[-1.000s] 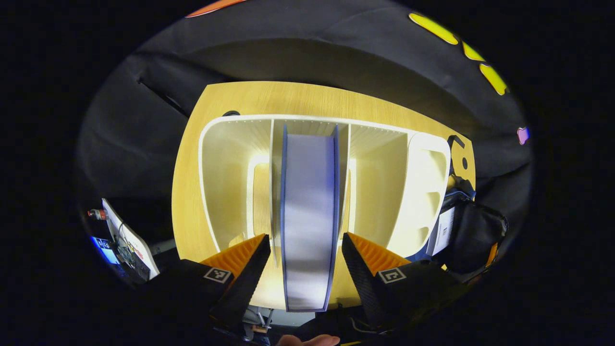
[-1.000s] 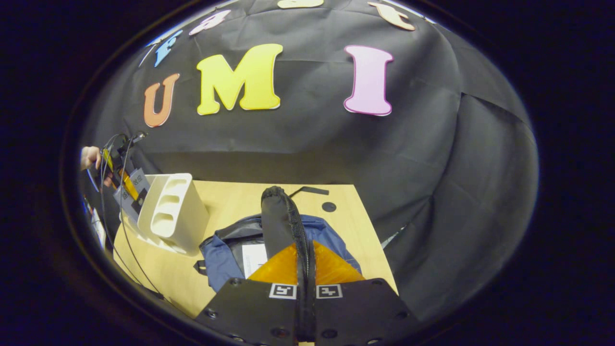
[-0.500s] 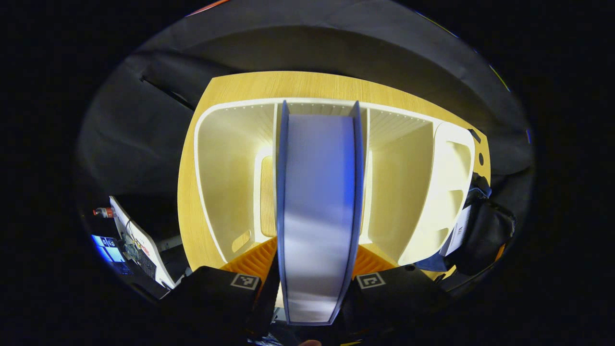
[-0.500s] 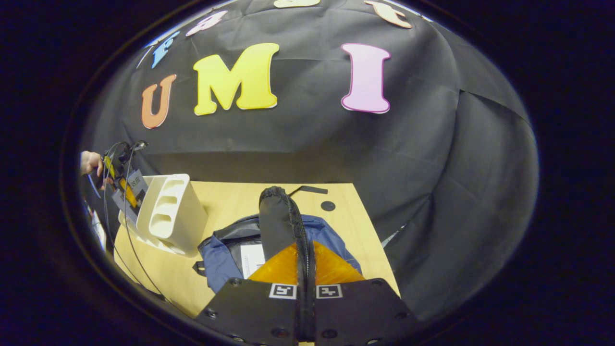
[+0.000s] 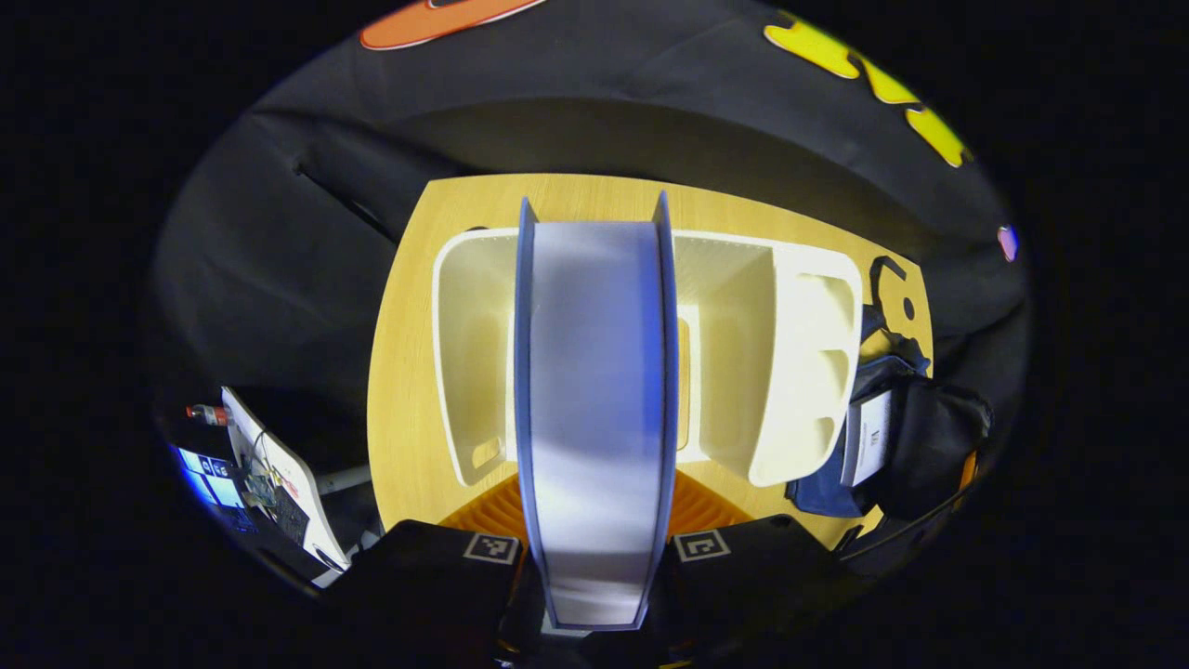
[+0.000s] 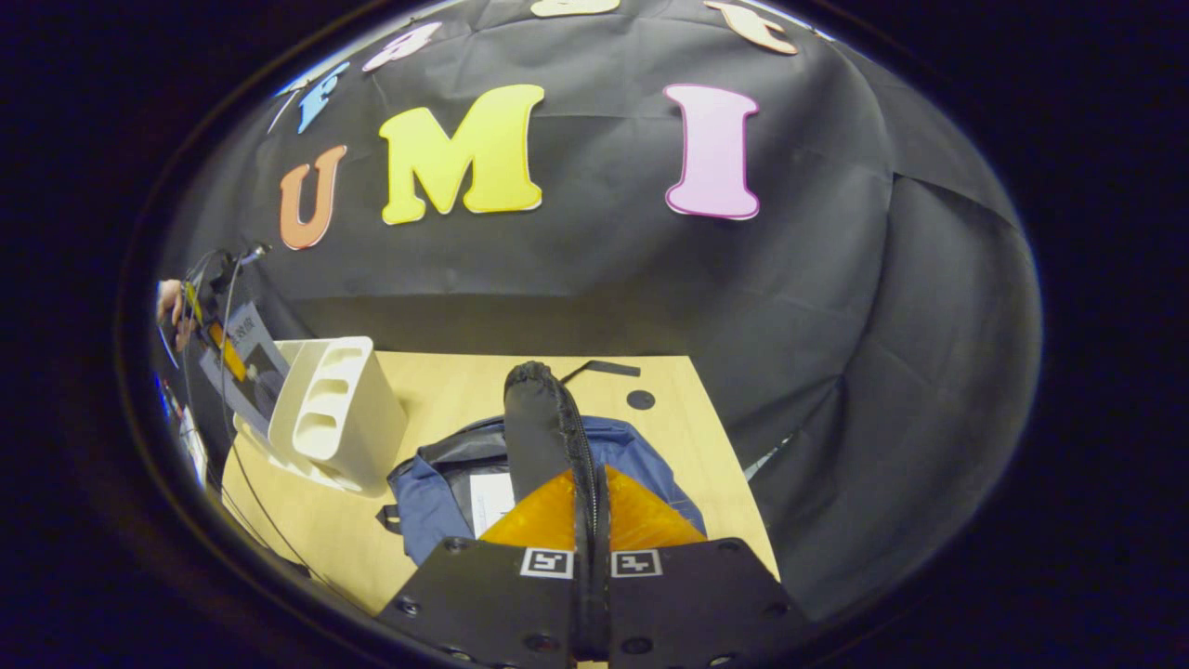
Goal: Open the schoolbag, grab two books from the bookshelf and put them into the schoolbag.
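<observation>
Gripping a thick blue-covered book point(image 5: 594, 409) above the white plastic bookshelf point(image 5: 799, 372), left gripper point(image 5: 594, 544) clamped, right gripper point(image 6: 591, 520) pinched the dark blue schoolbag point(image 6: 437, 492) flap on the wooden table point(image 6: 446, 390).

book point(image 5: 594, 409) blue-edged (pages grey) | bookshelf point(image 5: 808, 372) cream | schoolbag point(image 6: 427, 502) navy-black

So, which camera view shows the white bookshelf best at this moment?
The left gripper view: it looks down into the bookshelf, showing its rim, dividers and compartments, though the book held in the left gripper covers the middle. The right gripper view shows only its slotted end wall, small, at the left, beside the schoolbag.
</observation>
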The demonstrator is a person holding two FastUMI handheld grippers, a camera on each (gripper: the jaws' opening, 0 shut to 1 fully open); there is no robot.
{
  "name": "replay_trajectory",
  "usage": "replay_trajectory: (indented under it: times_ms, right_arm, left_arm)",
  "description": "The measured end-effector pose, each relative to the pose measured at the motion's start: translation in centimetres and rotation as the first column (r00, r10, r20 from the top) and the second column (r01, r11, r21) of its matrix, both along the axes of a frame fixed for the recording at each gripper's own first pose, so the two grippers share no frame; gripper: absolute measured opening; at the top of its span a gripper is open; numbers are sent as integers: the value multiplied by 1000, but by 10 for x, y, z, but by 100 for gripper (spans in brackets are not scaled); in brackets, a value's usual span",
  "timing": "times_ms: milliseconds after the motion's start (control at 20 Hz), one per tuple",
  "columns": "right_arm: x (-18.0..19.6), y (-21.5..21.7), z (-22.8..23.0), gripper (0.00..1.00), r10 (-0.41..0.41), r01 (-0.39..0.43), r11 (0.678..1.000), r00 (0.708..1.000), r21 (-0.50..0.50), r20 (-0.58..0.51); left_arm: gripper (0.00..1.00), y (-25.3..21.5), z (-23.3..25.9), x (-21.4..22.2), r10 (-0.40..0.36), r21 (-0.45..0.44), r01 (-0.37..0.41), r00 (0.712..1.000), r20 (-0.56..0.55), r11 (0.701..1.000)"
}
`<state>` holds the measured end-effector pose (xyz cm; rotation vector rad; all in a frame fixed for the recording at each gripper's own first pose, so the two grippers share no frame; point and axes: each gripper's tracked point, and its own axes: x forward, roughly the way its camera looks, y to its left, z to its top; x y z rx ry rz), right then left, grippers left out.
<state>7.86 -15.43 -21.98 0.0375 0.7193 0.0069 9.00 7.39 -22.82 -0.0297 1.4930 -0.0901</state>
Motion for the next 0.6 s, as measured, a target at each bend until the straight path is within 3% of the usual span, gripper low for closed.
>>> replay_trajectory:
  times_ms: [200, 350, 450, 550, 600]
  right_arm:
    - [-3, -1, 1, 0, 4, -4, 1000, 1000, 6, 8]
    - [-6, -2, 1, 0, -3, 2, 1000, 1000, 16, 10]
    - [-7, -2, 0, 0, -10, 10, 1000, 1000, 27, 5]
    - [-8, -2, 0, 0, -14, 14, 999, 1000, 30, 5]
    - [-9, -2, 1, 0, -12, 12, 1000, 1000, 23, 6]
  left_arm:
    - [46, 1, 66, -29, 35, -78, -29, 996, 78, 997]
    - [43, -11, 107, -44, 161, -216, -131, 979, 128, 968]
    - [45, -15, 120, -54, 181, -279, -135, 973, 143, 951]
    - [45, -36, 126, -64, 224, -381, -159, 966, 132, 911]
    - [45, -54, 132, -67, 246, -451, -168, 962, 120, 877]
